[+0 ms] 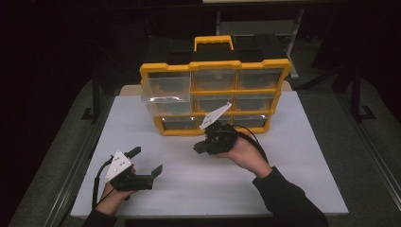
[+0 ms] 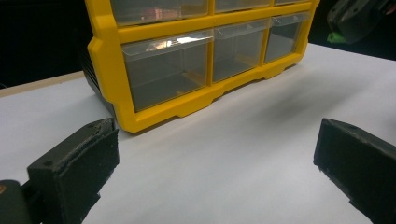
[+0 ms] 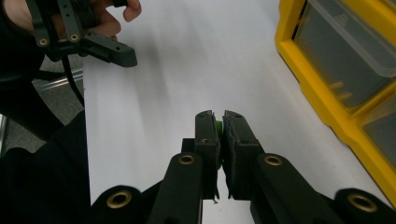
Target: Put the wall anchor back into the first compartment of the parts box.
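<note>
A yellow drawer cabinet [image 1: 215,94] with clear drawers stands at the back of the white table. Its top-left drawer [image 1: 165,90] is pulled out toward me. My right gripper [image 1: 197,148] hovers in front of the bottom row, pointing left. In the right gripper view its jaws [image 3: 219,122] are shut on a small green piece [image 3: 218,125]. That green piece [image 2: 332,38] also peeks out at the top right of the left gripper view. My left gripper [image 1: 146,161] rests low near the table's front left, open, with nothing between its fingers [image 2: 84,158].
The cabinet's bottom-row drawers [image 2: 168,74] are closed and look see-through. The white tabletop [image 1: 265,179] lies bare between the two hands. Dark floor and a metal rail [image 1: 71,175] border the table at the left.
</note>
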Demonstrator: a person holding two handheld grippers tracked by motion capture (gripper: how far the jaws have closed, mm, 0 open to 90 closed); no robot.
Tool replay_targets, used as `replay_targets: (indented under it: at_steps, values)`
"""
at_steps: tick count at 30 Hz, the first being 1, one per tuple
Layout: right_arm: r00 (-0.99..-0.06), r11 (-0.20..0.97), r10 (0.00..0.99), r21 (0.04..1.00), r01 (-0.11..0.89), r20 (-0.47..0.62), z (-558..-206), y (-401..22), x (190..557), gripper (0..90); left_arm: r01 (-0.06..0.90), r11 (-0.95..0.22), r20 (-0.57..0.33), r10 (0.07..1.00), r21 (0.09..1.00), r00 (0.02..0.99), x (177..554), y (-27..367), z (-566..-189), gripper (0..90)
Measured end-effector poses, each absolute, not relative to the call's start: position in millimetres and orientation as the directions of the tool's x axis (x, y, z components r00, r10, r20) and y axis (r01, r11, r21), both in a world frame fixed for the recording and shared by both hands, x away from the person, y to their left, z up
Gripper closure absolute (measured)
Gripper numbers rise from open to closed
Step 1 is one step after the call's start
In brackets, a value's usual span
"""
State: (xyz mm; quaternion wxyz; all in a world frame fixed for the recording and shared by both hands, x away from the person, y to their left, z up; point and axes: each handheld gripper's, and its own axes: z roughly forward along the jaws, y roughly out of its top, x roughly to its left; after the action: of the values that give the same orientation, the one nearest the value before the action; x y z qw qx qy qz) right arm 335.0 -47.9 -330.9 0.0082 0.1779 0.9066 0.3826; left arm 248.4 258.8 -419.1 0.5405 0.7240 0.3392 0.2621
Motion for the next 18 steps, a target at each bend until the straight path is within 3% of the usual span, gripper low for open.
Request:
replay_targets:
  at_steps: [18]
  values:
    - [-0.944,0.625,0.319,0.73,0.277,0.086,-288,-58,348,84.3,0.213,-0.18,0.005,0.776,0.96,0.631,248,258,-419,0.0]
